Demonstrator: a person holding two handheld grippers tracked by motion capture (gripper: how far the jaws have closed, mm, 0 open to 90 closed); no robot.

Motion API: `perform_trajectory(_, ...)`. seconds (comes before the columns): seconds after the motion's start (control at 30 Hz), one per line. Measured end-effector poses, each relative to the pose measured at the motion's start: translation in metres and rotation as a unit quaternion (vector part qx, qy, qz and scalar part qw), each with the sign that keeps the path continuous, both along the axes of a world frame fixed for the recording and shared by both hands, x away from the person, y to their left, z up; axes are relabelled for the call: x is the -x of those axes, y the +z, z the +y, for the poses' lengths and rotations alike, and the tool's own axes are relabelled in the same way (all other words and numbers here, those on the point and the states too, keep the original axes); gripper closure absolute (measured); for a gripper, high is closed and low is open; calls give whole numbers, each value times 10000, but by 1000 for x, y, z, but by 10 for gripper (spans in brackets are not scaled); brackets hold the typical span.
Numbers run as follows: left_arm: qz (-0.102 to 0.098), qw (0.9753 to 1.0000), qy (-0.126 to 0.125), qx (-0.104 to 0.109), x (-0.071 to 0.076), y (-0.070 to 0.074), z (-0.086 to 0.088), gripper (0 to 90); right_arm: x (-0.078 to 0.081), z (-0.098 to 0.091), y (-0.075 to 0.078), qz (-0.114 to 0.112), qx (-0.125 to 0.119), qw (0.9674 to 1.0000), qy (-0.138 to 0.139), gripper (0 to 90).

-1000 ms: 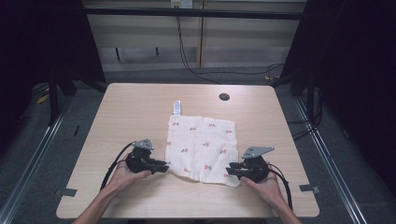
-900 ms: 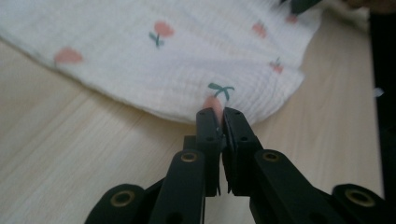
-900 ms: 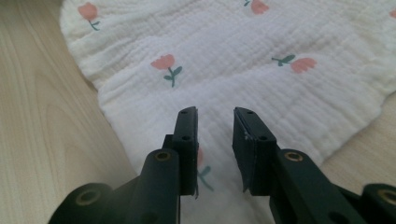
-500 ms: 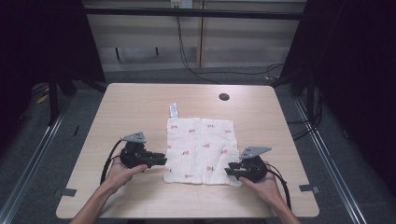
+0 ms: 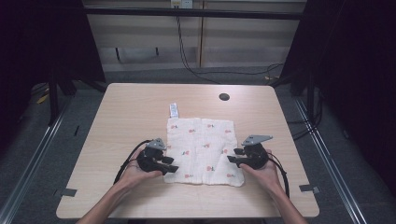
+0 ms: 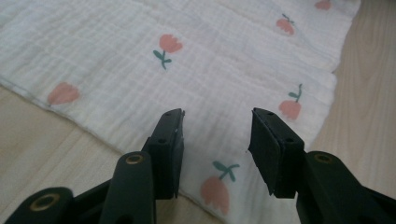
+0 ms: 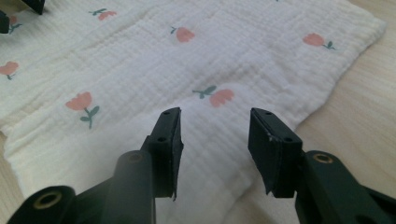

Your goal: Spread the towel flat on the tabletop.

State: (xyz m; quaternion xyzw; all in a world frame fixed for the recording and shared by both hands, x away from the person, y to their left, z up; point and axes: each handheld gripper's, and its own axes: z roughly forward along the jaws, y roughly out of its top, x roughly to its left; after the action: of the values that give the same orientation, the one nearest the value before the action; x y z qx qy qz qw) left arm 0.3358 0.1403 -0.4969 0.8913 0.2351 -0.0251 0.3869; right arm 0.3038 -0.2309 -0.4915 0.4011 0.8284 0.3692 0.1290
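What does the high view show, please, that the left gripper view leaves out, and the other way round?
High view: the whole table, both hands, the right claw, a small packet above the cloth, and a dark hole. Left gripper view: the cloth's crinkled weave and tulip print up close, and the gap between the left claw's jaws, with nothing gripped. Both: the cloth lying flat on the wooden table.

— What sits on the light wooden table [image 5: 121,121]?
— A white, tulip-printed cloth [image 5: 203,147] lies flat between the left gripper [image 5: 169,167] and right gripper [image 5: 233,158]; a small label [image 5: 173,110] lies beyond it.
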Motion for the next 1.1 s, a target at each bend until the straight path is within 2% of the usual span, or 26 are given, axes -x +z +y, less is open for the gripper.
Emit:
perform_trajectory(0.07, -27, 10000, -7, 4, 0, 0, 3, 530, -1, -1, -2, -21, 90, 9999, -77, 525)
perform_trajectory(0.1, 19, 10000, -71, 21, 0, 0, 4, 531, -2, -1, -4, 34, 54, 9999, -92, 525)
perform_trajectory(0.13, 77, 9998, -166, 36, 1, 0, 5, 534, -3, 0, -6, 31, 125, 9999, -79, 523)
perform_trajectory(0.23, -84, 9995, -288, -79, 7, 1, 4, 533, -1, 4, -9, 1, 267, 9996, -66, 524)
perform_trajectory(0.27, -98, 9995, -290, -126, 8, 1, 4, 538, 0, 6, -9, -30, 282, 9996, -23, 595)
perform_trajectory(0.33, -281, 9989, -311, -224, 10, 1, 2, 570, 3, 9, -8, -12, 312, 9995, 86, 665)
perform_trajectory(0.37, -454, 9981, -255, -333, 13, 2, 1, 591, 5, 10, -8, -46, 374, 9992, 109, 695)
perform_trajectory(0.4, -665, 9961, -281, -517, 16, 3, 1, 656, 6, 11, -7, -34, 382, 9992, 145, 747)
perform_trajectory(0.43, -691, 9959, -208, -547, 19, 3, 0, 688, 7, 11, -7, 14, 327, 9993, 176, 784)
perform_trajectory(0.47, -675, 9959, -237, -559, 19, 4, 1, 698, 9, 10, -7, 48, 297, 9994, 173, 804)
perform_trajectory(0.53, -570, 9972, -166, -459, 21, 3, 4, 778, 12, 8, -7, 126, 262, 9993, 220, 862)
perform_trajectory(0.57, -491, 9980, -158, -365, 22, 2, 6, 815, 14, 8, -7, 111, 252, 9992, 275, 871)
perform_trajectory(0.67, -317, 9990, -133, -278, 24, 1, 13, 869, 20, 6, -6, 210, 192, 9991, 314, 881)
perform_trajectory(0.7, -290, 9992, -117, -230, 26, 1, 15, 878, 22, 6, -6, 208, 179, 9990, 363, 883)
perform_trajectory(0.77, -173, 9993, -188, -273, 28, 2, 18, 881, 25, 6, -7, 245, 96, 9987, 430, 885)
perform_trajectory(0.8, -41, 9996, -206, -167, 30, 1, 19, 885, 28, 7, -6, 299, 78, 9986, 428, 886)
perform_trajectory(0.83, -6, 9997, -199, -135, 33, 1, 20, 886, 29, 8, -6, 302, 85, 9985, 447, 886)
perform_trajectory(0.87, -8, 9995, -260, -204, 35, 2, 21, 886, 31, 8, -6, 307, 89, 9983, 480, 889)
perform_trajectory(0.93, 20, 9997, -215, -114, 39, 1, 22, 885, 35, 10, -5, 323, 82, 9981, 527, 889)
perform_trajectory(0.97, 38, 9995, -241, -209, 42, 2, 24, 885, 37, 10, -5, 344, 71, 9979, 544, 889)
perform_trajectory(1.0, 58, 9995, -263, -142, 44, 2, 25, 885, 39, 11, -5, 348, 88, 9978, 566, 889)
perform_trajectory(1.1, 71, 9992, -331, -217, 51, 3, 27, 885, 44, 13, -4, 355, 102, 9973, 639, 890)
